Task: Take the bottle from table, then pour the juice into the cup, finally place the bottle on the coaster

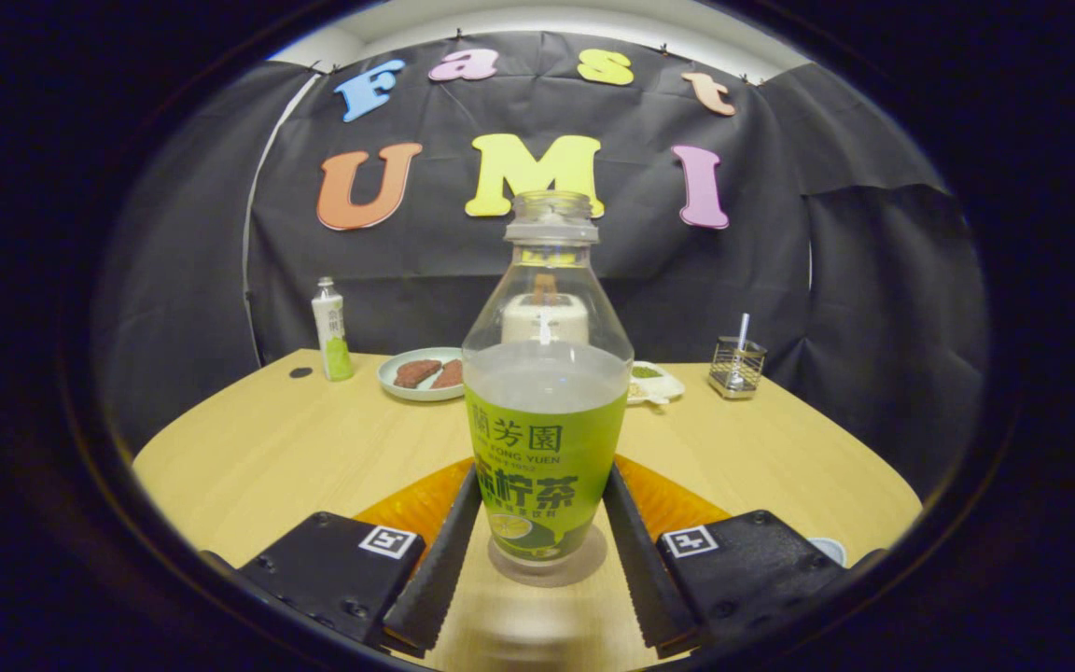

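An uncapped clear bottle (545,439) with a green label stands upright between my fingers, roughly half full of pale juice. My gripper (542,532) is shut on the bottle, with both black ribbed fingers (449,551) pressing on the label's sides. An orange coaster (407,504) spreads out on the table behind both fingers. The bottle's base rests at the coaster's near edge; I cannot tell whether it is on the coaster or on the wood. A pale round rim, probably the cup (829,551), peeks out beside the right finger's body.
On the far side of the wooden table (267,448) stand a small green-and-white bottle (332,329), a plate with brown pieces (421,373), a white dish with something green (654,381) and a wire holder (736,364). A white object (545,317) shows through the bottle.
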